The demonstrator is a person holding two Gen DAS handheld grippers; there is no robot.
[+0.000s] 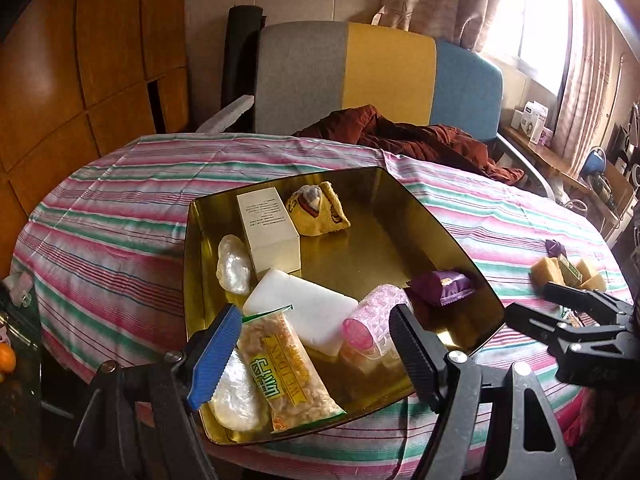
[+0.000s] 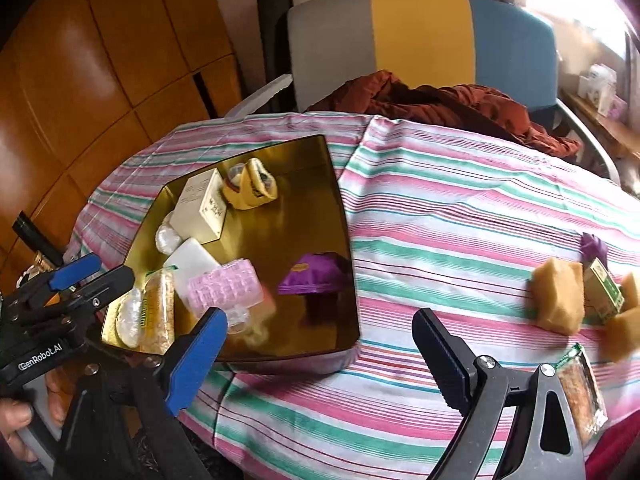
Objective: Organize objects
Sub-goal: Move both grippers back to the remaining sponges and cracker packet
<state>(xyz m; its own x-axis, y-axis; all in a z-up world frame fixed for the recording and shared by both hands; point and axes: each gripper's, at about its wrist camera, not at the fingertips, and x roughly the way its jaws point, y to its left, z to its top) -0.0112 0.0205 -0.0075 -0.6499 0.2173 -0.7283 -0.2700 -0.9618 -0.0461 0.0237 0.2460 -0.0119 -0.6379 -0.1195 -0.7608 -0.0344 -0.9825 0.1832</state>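
Observation:
A gold tray (image 1: pixel 440 240) (image 2: pixel 340 208) sits on the striped tablecloth. In it lie a cream box (image 1: pixel 268 232), a yellow pouch (image 1: pixel 316 212), a white block (image 1: pixel 304 312), a snack bag (image 1: pixel 280 368), a pink ridged container (image 1: pixel 372 316) (image 2: pixel 224 288) and a purple packet (image 1: pixel 440 288) (image 2: pixel 312 274). My left gripper (image 1: pixel 316 360) hangs open above the tray's near end, its pads clear of the items below. My right gripper (image 2: pixel 320 360) stands open and empty over the cloth at the tray's near right corner.
On the cloth at the right lie yellow sponge-like blocks (image 2: pixel 558 300), a small green carton (image 2: pixel 604 292), a purple sweet (image 2: pixel 594 246) and a flat snack packet (image 2: pixel 580 396). A chair with a rust-red garment (image 1: pixel 420 136) stands behind the table.

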